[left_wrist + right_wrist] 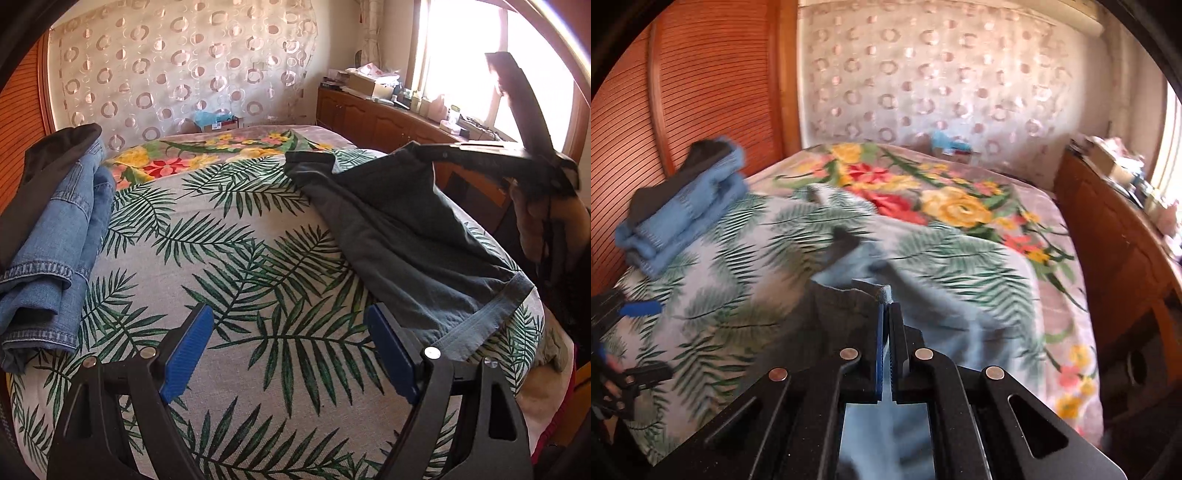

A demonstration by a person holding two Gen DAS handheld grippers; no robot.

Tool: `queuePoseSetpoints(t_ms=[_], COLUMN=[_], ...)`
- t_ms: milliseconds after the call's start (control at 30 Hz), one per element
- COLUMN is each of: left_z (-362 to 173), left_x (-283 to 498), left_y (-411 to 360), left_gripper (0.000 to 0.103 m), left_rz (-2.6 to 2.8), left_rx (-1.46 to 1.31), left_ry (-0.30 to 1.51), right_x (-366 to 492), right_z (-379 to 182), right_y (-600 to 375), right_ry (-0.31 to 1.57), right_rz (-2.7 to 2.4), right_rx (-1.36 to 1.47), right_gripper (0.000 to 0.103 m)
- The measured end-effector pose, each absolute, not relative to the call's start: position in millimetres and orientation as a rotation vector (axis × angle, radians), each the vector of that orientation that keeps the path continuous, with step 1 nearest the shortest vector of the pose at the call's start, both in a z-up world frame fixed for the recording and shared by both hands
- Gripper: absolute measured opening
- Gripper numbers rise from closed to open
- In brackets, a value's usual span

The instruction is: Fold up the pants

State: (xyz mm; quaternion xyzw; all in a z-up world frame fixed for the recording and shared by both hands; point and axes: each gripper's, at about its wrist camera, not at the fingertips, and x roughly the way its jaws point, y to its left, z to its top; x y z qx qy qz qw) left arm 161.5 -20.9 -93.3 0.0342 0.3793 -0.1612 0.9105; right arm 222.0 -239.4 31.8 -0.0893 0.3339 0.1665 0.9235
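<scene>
— Where are the pants?

— The dark grey pants [402, 229] lie on the right side of the bed [258, 266]. My right gripper [886, 301] is pressed together on their edge, lifting it.

— And the left?

— My left gripper [288, 350] hovers spread wide over the leaf-print cover, holding nothing. Folded jeans [55, 236] sit far left.

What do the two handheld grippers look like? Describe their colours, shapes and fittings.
Both are alike. The left gripper has black angular plastic arms with cut-out slots, round silver rivets at the joints, and flat ribbed blue pads. The right gripper shows the same black frame, silver rivets and blue pad.
</scene>
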Motion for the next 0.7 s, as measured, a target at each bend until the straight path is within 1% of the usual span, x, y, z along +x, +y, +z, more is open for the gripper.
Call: queuePoseSetpoints(t_ms=[167,533,700], left_z=[-93,-92,-91], left_x=[160,157,156], left_y=[-27,-31,-32], left_gripper=[0.086,0.086,0.086], left_rz=[-0.341,-0.353,-0.354], left_rx=[0.079,0.088,0.090], left_ry=[0.781,0.778,0.776], right_x=[244,265,266], right_z=[26,12,23], right_y=[-263,-271,-277], right_ry=[0.712,0.762,0.761], right_rz=[0.270,0.170,0.147], right_rx=[-0.156,-0.146,-0.121], right_gripper=[0.002,0.002,0.002])
